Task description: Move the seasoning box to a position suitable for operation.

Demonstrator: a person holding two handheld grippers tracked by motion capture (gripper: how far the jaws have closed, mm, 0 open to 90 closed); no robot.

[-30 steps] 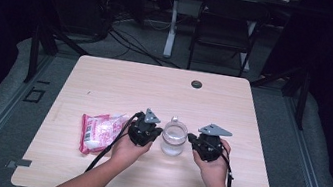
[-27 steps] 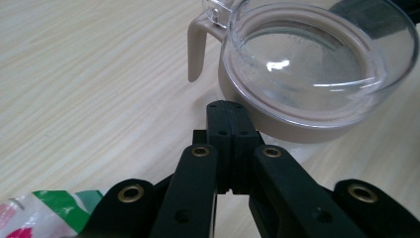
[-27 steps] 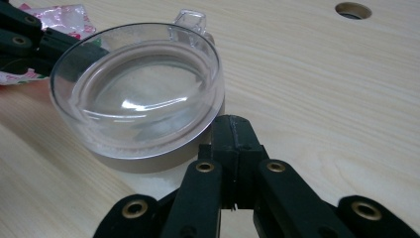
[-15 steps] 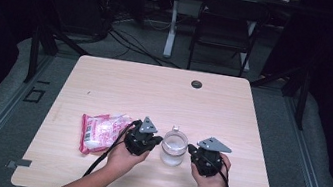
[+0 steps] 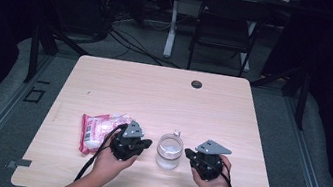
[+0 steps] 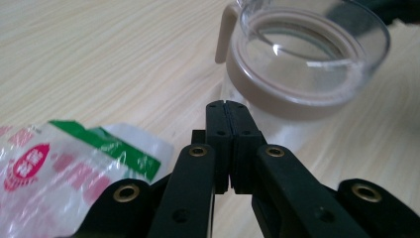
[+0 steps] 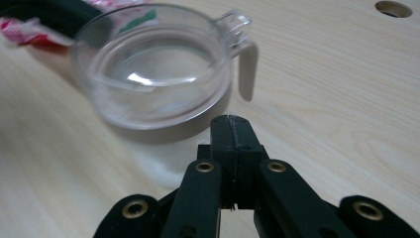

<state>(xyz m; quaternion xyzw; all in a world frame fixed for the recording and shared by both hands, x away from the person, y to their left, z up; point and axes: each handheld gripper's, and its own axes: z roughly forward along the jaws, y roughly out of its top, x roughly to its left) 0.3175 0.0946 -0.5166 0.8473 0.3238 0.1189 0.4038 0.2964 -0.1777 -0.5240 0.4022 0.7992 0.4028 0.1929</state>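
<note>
A clear glass jar (image 5: 168, 150) with a tan collar and lid clasp stands near the table's front edge, between both hands. My left gripper (image 5: 144, 144) sits just left of it, jaws pressed together on nothing; in the left gripper view the gripper (image 6: 229, 105) points at the jar (image 6: 302, 69) from close by. My right gripper (image 5: 189, 154) is just right of the jar, also shut and empty; the right gripper view has the gripper (image 7: 231, 119) aimed at the jar (image 7: 156, 69). A pink, white and green plastic packet (image 5: 98, 129) lies left of the left hand.
The light wooden table (image 5: 154, 91) has a round dark cable hole (image 5: 197, 84) near its far edge. A black chair (image 5: 225, 32) and cables stand on the floor beyond. Cables trail from both grippers toward the front edge.
Both hands have drawn back toward the table's front edge, and the jar now stands nearer the front too. Both grippers have stayed shut.
</note>
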